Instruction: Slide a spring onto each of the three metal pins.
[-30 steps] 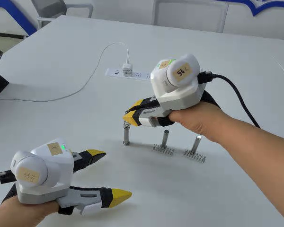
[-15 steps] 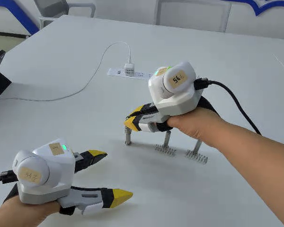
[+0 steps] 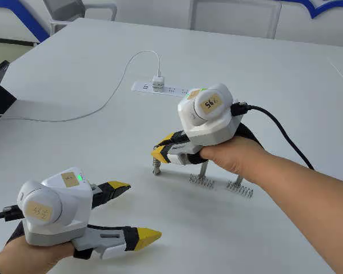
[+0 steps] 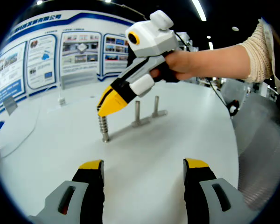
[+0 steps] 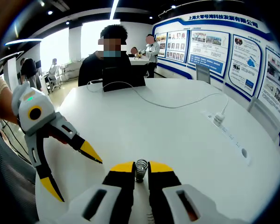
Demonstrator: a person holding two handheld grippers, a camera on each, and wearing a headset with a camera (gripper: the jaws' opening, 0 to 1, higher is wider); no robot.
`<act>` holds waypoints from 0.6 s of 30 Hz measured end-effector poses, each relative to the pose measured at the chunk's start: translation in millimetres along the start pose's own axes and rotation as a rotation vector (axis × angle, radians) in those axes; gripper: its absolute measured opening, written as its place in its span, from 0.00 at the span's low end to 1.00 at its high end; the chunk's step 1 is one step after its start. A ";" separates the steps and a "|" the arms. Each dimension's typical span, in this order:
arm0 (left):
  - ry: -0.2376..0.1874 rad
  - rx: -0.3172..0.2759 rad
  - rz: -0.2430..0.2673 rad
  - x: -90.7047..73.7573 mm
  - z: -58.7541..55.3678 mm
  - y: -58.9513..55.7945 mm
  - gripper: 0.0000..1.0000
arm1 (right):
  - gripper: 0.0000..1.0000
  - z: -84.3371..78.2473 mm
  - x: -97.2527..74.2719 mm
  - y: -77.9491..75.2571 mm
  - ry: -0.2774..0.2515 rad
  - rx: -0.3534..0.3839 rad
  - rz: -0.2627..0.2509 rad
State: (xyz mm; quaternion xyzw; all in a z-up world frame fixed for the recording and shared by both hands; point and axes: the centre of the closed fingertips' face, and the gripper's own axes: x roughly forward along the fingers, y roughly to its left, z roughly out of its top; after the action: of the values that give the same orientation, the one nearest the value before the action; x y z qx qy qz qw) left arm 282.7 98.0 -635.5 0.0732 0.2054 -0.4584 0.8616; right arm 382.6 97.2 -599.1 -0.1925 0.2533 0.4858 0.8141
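The right gripper is held in a hand over the white table and is tilted down onto the first pin, the one furthest left in the head view. Its jaws are drawn almost together and are closed on the spring, which is seen squeezed between the yellow tips in the right gripper view. The spring is threaded over the upper part of that pin, and bare metal is left showing below the coils.

The middle pin and the third pin are stood upright to the right, both partly hidden by the hand. A second spring is laid flat on the table at the foot of the middle pin, and a third spring at the foot of the third pin; whether either touches its pin cannot be told.

The left gripper is held low at the near side of the table, well apart from the pins and pointed towards them. Its jaws are spread wide and nothing is held between them.

Further back a power strip is laid on the table; a white charger is plugged into it, and a white cable is run off to the left.
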 end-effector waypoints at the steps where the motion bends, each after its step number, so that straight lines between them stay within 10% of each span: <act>1: 0.000 0.000 0.000 0.1 0.1 0.1 0.70 | 0.12 -0.6 0.4 0.0 0.001 -0.001 -0.001; 18: 0.001 -0.005 0.008 -1.3 0.0 2.8 0.70 | 0.12 -11.4 11.0 2.3 0.031 0.001 -0.003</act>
State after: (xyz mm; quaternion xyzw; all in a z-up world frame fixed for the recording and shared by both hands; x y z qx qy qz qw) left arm 284.3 100.5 -635.2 0.0720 0.2066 -0.4543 0.8636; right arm 382.4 99.5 -614.9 -0.2001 0.2657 0.4814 0.8109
